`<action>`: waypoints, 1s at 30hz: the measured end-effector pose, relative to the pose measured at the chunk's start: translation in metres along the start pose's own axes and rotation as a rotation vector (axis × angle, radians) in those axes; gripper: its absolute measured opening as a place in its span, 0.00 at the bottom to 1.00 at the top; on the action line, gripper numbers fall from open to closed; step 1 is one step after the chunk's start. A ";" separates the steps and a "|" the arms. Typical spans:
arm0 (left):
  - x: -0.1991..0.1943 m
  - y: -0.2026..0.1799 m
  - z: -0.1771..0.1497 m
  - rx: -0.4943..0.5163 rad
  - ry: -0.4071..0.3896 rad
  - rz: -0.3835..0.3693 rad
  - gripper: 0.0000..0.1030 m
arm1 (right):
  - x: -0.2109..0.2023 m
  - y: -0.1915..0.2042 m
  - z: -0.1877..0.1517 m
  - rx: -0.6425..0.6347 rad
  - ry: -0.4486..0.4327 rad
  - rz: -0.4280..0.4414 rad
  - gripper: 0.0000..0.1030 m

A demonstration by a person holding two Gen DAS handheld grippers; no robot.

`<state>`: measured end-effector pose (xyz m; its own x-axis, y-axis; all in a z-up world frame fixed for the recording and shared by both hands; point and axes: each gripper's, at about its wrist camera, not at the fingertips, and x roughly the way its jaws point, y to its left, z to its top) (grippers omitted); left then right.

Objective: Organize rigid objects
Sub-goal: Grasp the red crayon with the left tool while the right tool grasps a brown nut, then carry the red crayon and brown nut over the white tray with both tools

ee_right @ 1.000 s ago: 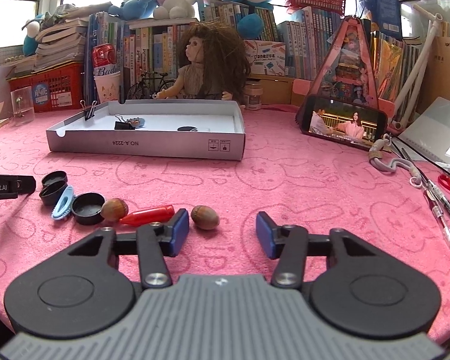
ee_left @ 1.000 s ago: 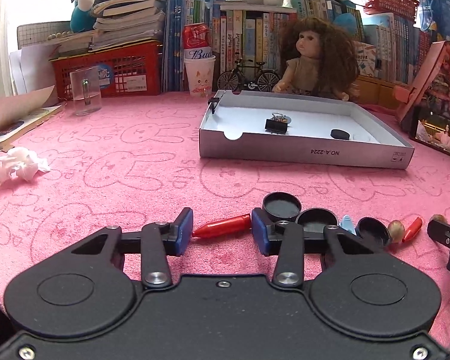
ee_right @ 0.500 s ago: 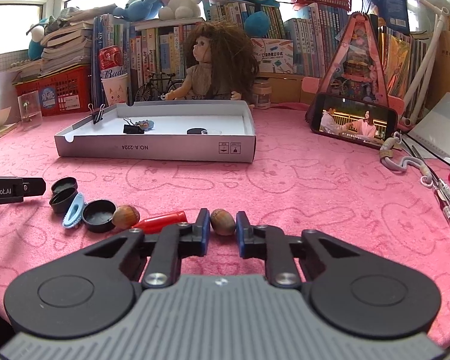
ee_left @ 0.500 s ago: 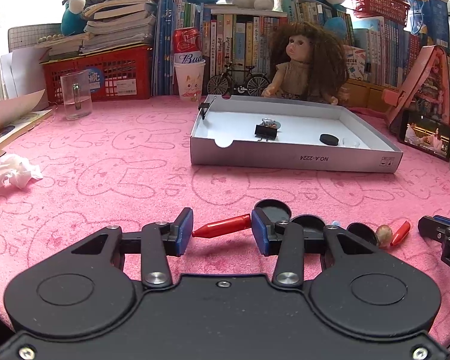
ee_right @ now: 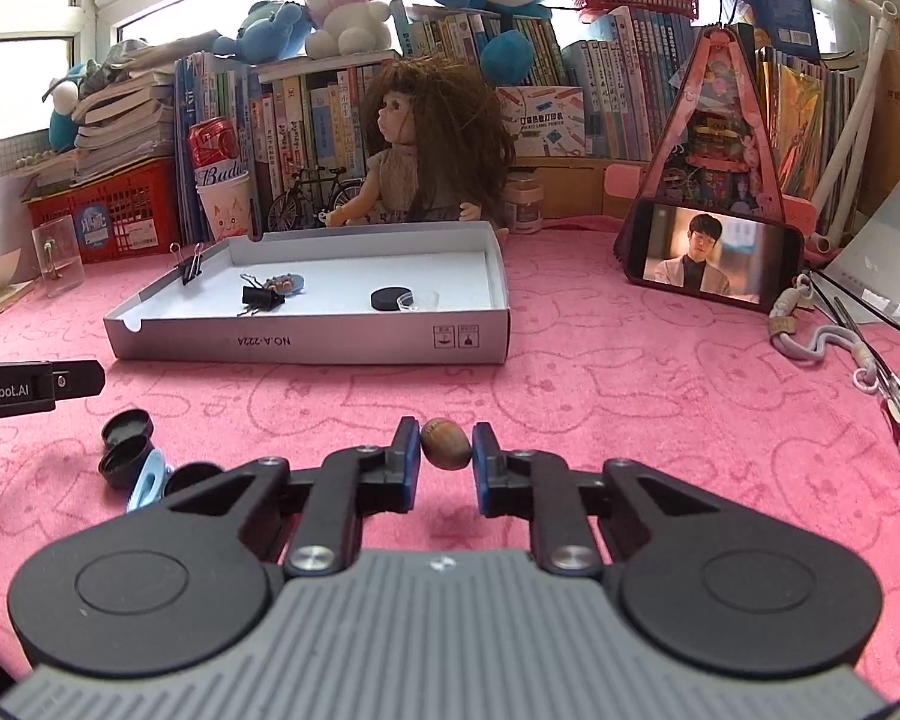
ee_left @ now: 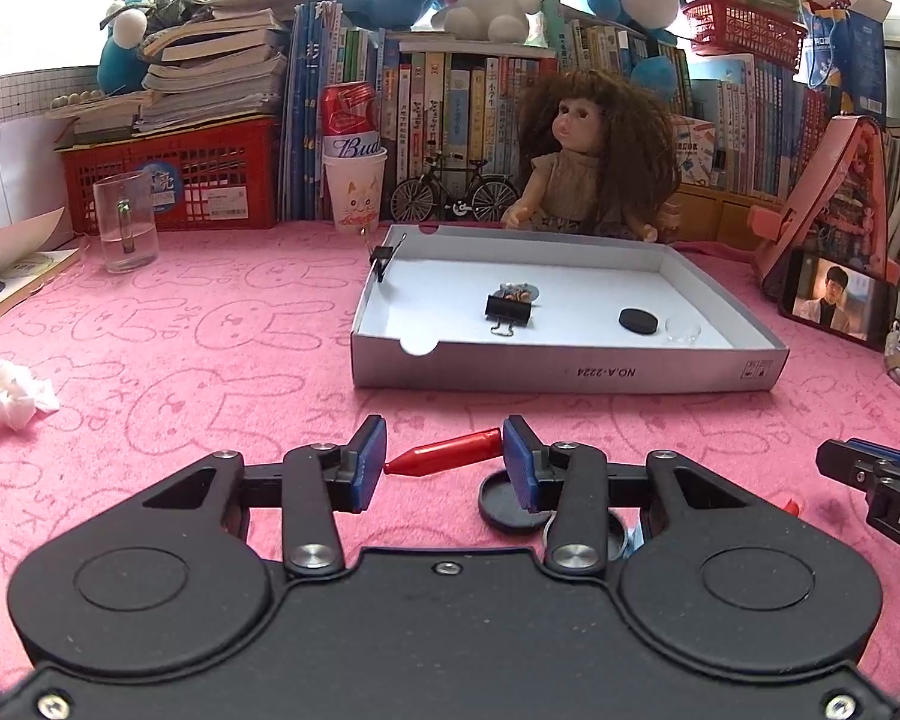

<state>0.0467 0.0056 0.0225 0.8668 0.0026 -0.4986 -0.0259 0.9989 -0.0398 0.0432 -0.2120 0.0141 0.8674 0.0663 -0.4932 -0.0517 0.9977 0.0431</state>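
Observation:
My left gripper is shut on a red bullet-shaped piece, held lengthwise between the blue pads above the pink cloth. My right gripper is shut on a brown nut and holds it just above the cloth. The grey cardboard tray stands ahead with a black binder clip, a black disc and a clear cap inside. It also shows in the right wrist view.
Black caps and a light blue clip lie left of my right gripper. A black cap lies under my left gripper. A phone, pens, a glass, a doll and crumpled tissue surround the area.
My right gripper closed on the nut and lifted it off the cloth. My left gripper rose with the red piece, so the caps now sit lower in its view.

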 end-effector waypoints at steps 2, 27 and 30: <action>0.003 -0.001 0.006 0.005 -0.002 -0.013 0.39 | 0.004 -0.001 0.005 0.008 0.004 0.007 0.22; 0.106 -0.011 0.078 0.006 0.063 -0.135 0.39 | 0.098 -0.008 0.074 0.066 0.066 0.032 0.22; 0.122 -0.011 0.080 0.005 0.087 -0.119 0.39 | 0.112 -0.009 0.077 0.082 0.096 0.026 0.22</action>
<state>0.1927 -0.0017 0.0315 0.8171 -0.1200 -0.5639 0.0773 0.9921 -0.0990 0.1787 -0.2144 0.0257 0.8150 0.0972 -0.5713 -0.0298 0.9916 0.1261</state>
